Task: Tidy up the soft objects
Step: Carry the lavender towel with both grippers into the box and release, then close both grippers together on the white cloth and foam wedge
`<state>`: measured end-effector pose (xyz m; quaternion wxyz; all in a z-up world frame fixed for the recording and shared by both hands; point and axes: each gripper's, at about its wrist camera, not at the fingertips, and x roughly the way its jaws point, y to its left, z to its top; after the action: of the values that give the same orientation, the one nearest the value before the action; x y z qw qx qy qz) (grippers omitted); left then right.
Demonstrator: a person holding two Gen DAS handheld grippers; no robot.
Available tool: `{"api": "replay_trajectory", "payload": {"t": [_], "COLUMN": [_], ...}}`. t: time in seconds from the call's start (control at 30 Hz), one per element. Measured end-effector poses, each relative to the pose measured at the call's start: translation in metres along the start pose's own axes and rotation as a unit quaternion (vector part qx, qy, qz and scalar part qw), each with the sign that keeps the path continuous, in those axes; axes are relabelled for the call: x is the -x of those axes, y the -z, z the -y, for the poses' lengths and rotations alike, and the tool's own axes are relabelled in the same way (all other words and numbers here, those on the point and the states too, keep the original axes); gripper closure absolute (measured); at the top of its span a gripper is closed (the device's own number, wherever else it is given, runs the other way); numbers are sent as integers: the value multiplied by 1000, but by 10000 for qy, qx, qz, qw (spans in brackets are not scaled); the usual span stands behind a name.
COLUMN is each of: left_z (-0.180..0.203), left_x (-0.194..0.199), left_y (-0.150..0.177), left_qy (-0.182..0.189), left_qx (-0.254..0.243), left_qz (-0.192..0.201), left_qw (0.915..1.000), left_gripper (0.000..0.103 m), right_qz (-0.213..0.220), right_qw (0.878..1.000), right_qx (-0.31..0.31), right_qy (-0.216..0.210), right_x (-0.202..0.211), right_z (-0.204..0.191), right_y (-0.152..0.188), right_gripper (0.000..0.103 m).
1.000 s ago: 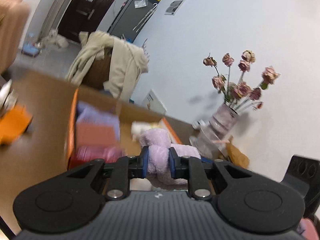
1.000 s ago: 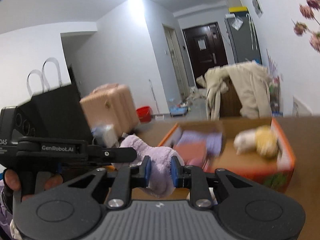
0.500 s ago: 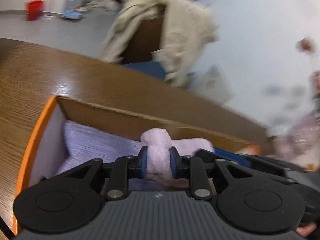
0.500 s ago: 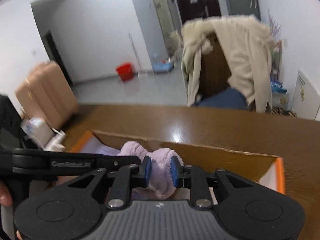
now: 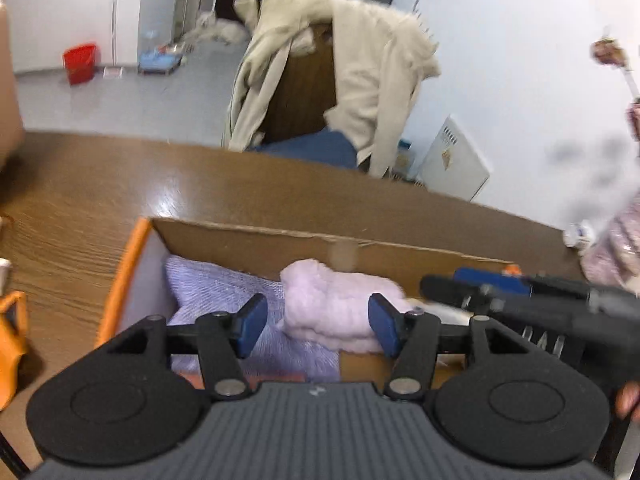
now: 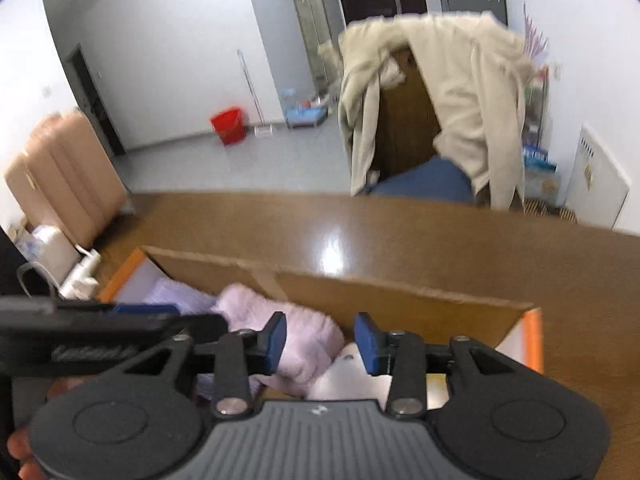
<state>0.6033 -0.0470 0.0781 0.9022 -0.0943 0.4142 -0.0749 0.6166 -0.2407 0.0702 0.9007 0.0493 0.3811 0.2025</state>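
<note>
With both hand-held grippers, left (image 5: 314,322) and right (image 6: 320,338), spread wide over the lilac plush (image 5: 336,310) apparently lying loose in the cardboard box (image 5: 256,242), risk of snagging its fuzz on withdrawal.

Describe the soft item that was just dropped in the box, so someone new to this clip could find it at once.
Start at the brown wooden table and the open cardboard box with orange sides on it. Inside, against the far wall, lies a fluffy pale lilac plush piece. Unlike the flat, ribbed lavender folded cloth beside it, it is puffy, shaggy and lumpy.
</note>
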Motion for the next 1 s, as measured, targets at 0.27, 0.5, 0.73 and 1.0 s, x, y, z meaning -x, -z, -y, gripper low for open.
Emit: {"api": "replay_trajectory", "payload": {"t": [0.27, 0.5, 0.73, 1.0], "left_z": [24, 11, -34, -57], "left_x": [135, 223, 265, 277], "left_y": [43, 142, 255, 327], "left_qy": [-99, -456, -358, 221], "left_qx": [-698, -1197, -1375, -1158], "left_qz": [907, 1875, 2090, 1711], "left_qw": [9934, 9739, 9675, 9782], "left_gripper": [29, 12, 6, 5], "right_qz": [1034, 1806, 2146, 1820], "right_qw": [9940, 9788, 9696, 9762], "right_qx": [365, 952, 871, 39], "right_qy": [41, 143, 785, 1177], "right_x": [141, 231, 268, 271], "right_z": [-28, -69, -106, -116], "right_y": [5, 87, 208, 330], "right_gripper": [47, 28, 23, 23]}}
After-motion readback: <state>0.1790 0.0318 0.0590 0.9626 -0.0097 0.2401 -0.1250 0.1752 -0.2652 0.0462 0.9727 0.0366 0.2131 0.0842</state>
